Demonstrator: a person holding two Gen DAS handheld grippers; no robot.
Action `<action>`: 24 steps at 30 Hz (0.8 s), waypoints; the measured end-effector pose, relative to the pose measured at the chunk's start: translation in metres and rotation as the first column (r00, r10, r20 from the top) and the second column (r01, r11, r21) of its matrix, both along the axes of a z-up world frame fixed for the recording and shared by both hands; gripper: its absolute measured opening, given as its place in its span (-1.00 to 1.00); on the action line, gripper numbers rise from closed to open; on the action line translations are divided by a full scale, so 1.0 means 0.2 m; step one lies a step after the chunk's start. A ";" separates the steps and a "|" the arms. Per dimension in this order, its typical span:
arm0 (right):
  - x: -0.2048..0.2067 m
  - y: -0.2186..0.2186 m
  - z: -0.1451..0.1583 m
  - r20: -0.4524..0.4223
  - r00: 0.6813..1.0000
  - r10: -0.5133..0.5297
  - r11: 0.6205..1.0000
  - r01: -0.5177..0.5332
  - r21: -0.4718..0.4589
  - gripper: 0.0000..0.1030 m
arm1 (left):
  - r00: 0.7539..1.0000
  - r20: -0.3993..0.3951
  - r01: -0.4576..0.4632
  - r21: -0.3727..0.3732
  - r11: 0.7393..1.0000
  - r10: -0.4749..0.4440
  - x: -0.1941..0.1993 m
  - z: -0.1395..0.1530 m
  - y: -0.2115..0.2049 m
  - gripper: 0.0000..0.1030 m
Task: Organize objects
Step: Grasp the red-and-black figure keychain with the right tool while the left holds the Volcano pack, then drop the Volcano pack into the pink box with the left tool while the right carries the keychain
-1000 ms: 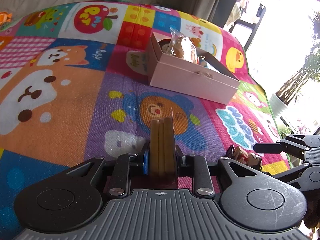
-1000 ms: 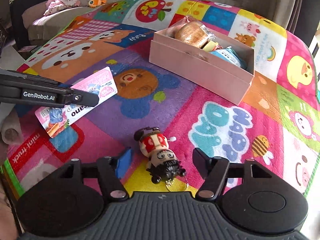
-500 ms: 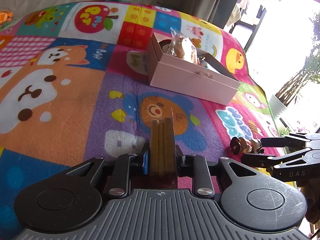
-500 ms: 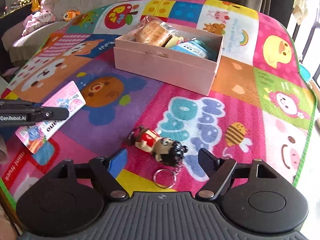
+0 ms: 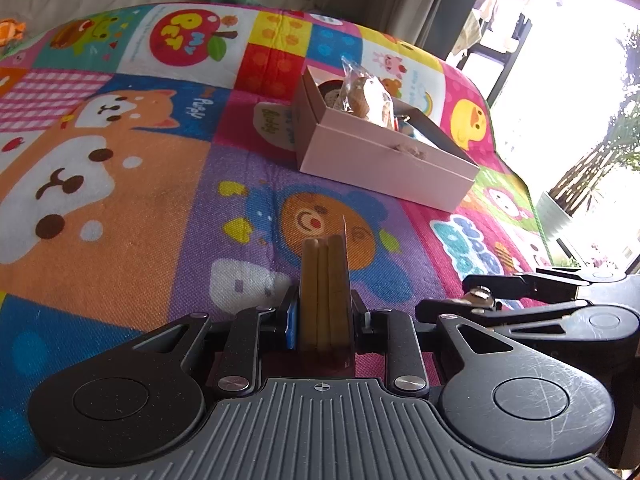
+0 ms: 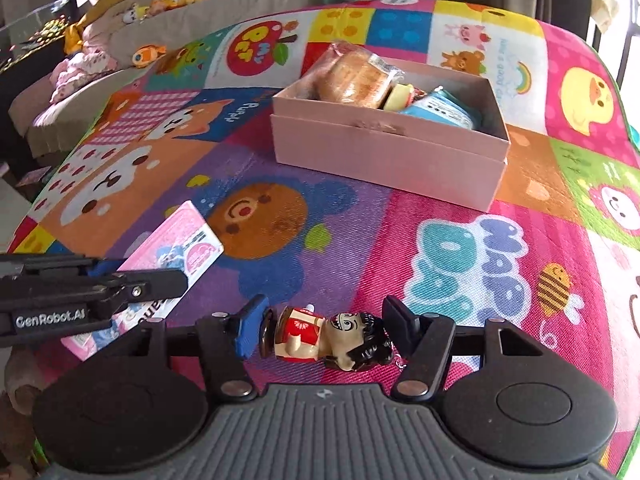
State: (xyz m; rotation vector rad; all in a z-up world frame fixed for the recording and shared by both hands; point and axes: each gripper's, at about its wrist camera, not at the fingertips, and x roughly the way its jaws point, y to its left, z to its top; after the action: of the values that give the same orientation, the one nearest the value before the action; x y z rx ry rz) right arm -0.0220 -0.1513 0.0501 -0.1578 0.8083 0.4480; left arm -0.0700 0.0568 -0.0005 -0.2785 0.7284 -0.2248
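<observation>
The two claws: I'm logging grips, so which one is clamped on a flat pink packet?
The left claw, shut on the snack packet. The right claw is closing around a figurine keychain lying on the mat.

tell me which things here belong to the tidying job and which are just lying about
Part of the job:
- pink box, already holding packed snacks
- figurine keychain, between the closing right gripper
- pink snack packet, held in the shut left gripper

Just lying about:
- play mat
- plush toys on the sofa
</observation>
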 end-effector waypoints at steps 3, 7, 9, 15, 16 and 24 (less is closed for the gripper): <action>-0.07 0.03 0.01 0.025 0.998 0.055 0.998 -0.054 -0.040 0.22 | 1.000 -0.002 0.002 0.001 1.000 -0.002 -0.01 0.00 0.00 -0.47; -0.15 -0.01 0.07 0.068 0.995 0.076 0.995 -0.071 -0.071 0.21 | 1.000 -0.012 0.006 0.013 1.000 -0.006 -0.02 0.02 -0.01 -0.48; -0.17 -0.07 0.14 0.105 0.993 0.057 0.997 -0.051 -0.058 0.21 | 0.999 -0.026 0.025 -0.008 1.000 -0.026 -0.02 0.04 -0.02 -0.48; -0.20 -0.32 0.36 0.219 0.975 -0.042 0.996 0.024 0.083 0.21 | 0.987 0.105 0.130 -0.047 0.990 -0.125 0.11 0.33 -0.15 -0.48; -0.20 -0.35 0.38 0.230 0.972 -0.056 0.994 0.032 0.107 0.21 | 0.981 0.139 0.139 -0.034 0.990 -0.133 0.16 0.40 -0.19 -0.48; -0.14 -0.43 0.37 0.240 0.964 -0.112 0.979 0.066 0.191 0.21 | 0.958 0.279 0.118 -0.155 0.981 -0.071 0.90 0.67 -0.43 -0.46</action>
State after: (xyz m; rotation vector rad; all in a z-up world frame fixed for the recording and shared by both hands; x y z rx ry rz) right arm -0.0499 -0.2365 0.1249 -0.0069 0.5213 0.4049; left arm 0.1105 -0.0290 0.1334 -0.3675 0.4493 -0.4100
